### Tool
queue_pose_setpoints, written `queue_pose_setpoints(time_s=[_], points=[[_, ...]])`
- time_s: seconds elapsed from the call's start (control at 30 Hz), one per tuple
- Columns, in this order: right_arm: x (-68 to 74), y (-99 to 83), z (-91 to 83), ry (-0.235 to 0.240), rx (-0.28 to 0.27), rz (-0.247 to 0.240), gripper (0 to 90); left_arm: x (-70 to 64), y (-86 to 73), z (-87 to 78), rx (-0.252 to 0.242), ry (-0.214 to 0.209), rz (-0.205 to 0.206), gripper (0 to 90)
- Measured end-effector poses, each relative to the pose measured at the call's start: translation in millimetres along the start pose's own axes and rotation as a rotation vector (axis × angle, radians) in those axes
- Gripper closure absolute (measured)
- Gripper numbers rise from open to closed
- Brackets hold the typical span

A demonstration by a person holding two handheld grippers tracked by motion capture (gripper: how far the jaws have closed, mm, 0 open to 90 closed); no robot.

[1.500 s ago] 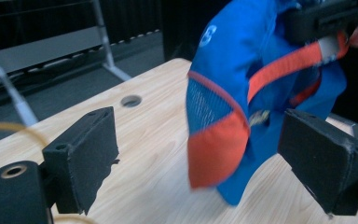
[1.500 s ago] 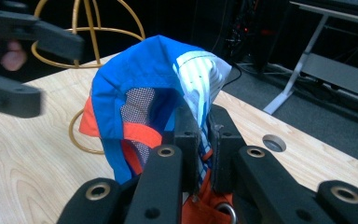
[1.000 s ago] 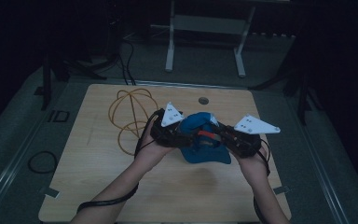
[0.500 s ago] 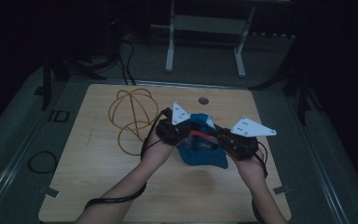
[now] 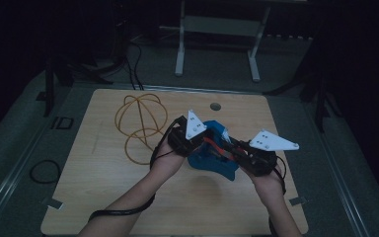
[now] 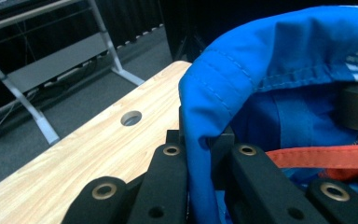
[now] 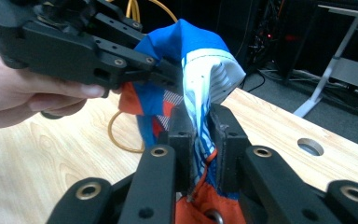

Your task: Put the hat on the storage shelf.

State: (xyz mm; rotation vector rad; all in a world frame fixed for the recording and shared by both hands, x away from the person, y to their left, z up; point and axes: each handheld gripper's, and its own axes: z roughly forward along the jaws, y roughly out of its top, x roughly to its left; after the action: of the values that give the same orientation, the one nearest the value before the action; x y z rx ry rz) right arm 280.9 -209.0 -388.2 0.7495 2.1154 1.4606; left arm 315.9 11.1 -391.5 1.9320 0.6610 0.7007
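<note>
Spanning most of the high view, the wooden table [image 5: 103, 197] carries everything else, with a round hole [image 5: 215, 106] near its far edge and a person's two forearms coming in from the near side. Next in size, a blue cloth bag [image 5: 212, 159] with an orange strap sits right of the table's middle, held up between the two tools, while a loop of yellow cord [image 5: 140, 123] lies on the wood just to its left. From above the bag is a dark blue lump, and the tools' jaws cannot be made out there. The left gripper view adds what that view lacks: the bag's stitched blue rim [image 6: 223, 79] folds down between the jaws of the left gripper [image 6: 208, 151], which are pressed together on the fabric, and the orange strap [image 6: 326, 156] runs across the bag's inside. The right gripper view shows the other side: the right gripper [image 7: 200, 135] pinches a white-and-blue striped edge of the bag [image 7: 209, 74] between its closed jaws, orange fabric bunching below, and the left gripper, held in a hand [image 7: 14, 93], grips the bag from the opposite side. The cord shows behind the bag there, resting on the table.
</note>
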Motion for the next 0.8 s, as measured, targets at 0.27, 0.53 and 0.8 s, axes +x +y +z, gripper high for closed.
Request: queue_pose_setpoints(time_s=[0.27, 0.53, 0.8], points=[[8.9, -3.2, -22.8, 0.040, -0.042, 0.006, 64.9, 4.1, -3.3, -2.0, -0.032, -0.038, 0.021, 89.0], [6.7, -10.0, -42.7, 0.040, -0.057, -0.022, 57.5, 14.4, -6.0, -12.3, -0.149, -0.156, 0.099, 88.9], [5.1, -20.0, -48.9, 0.060, -0.055, -0.053, 54.5, 26.4, -7.0, -22.0, -0.240, -0.300, 0.096, 88.9]])
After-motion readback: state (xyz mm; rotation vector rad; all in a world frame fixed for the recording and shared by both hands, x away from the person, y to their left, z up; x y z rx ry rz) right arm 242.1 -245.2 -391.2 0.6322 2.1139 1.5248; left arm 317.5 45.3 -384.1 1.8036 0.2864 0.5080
